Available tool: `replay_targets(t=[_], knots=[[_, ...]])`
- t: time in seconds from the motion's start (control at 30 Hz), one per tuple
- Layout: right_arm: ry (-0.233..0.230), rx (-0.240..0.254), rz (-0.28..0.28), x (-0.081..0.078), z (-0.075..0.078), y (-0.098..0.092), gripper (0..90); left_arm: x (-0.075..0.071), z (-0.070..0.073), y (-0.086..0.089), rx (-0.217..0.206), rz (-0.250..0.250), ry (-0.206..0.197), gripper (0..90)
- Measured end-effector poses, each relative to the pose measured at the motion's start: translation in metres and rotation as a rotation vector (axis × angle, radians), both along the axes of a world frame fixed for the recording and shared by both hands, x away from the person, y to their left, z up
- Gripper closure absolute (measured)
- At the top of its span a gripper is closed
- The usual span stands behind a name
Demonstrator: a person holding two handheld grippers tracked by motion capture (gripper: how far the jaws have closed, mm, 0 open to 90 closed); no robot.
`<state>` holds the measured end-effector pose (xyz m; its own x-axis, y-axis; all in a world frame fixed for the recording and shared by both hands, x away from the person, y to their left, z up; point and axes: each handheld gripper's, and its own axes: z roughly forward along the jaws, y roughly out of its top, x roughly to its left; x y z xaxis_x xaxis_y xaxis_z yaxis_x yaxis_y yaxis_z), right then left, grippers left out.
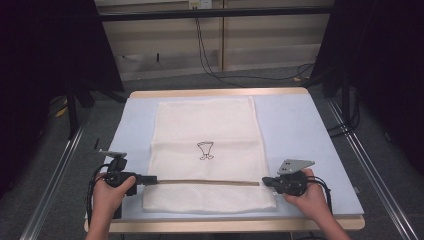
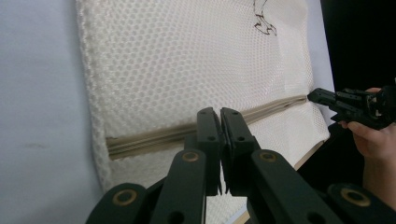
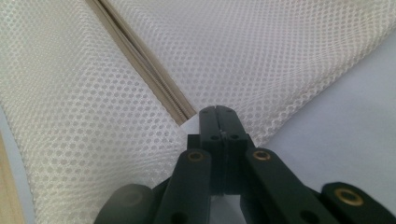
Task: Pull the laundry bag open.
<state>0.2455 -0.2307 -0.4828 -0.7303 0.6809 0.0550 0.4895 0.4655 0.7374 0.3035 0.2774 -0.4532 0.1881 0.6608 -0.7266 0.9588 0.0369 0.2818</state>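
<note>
Mesh bag (image 1: 205,150) between both shut claws

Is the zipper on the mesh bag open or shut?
Shut where it shows: the zipper runs as one closed tan line across the mesh bag, with no gap. The slider's place cannot be told.

Pale blue-grey bench (image 1: 310,135) with a light wooden edge, squarely in the middle of the high view. Beyond the bench's far edge, a pale wooden wall panel (image 1: 270,45) with a white socket plate (image 1: 200,4) at the top; black cables (image 1: 210,60) hanging from that plate and trailing across the grey floor (image 1: 240,82) behind the bench. Left and right of the bench, black curtains (image 1: 45,60). Along the bench's two sides, silver metal rails (image 1: 55,180) on the floor, and a black horizontal bar (image 1: 215,14) high above its far edge.
</note>
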Motion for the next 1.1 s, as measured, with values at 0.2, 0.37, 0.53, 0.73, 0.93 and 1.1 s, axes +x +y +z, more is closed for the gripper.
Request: replay_targets(t=[0.2,0.37,0.53,0.73,0.93,1.1], knots=[[0.002,0.002,0.001,0.001,0.000,0.000,90.0,0.000,-0.001,0.012,0.005,0.019,0.008,87.2],[0.000,-0.004,0.003,0.001,0.000,0.000,90.0,-0.001,-0.002,0.026,0.031,0.036,0.010,87.2],[0.006,0.000,0.015,0.002,0.001,-0.001,90.0,-0.002,-0.006,0.037,0.039,0.050,0.026,87.1],[0.005,0.002,0.015,0.002,0.000,-0.001,90.0,-0.002,-0.007,0.040,0.069,0.041,0.023,87.0],[0.009,0.005,0.009,0.002,0.000,-0.002,90.0,-0.001,-0.001,0.037,0.102,0.024,0.003,86.3],[0.025,0.019,0.003,0.003,0.000,-0.003,89.5,-0.002,0.002,0.038,0.131,0.036,-0.009,83.7]])
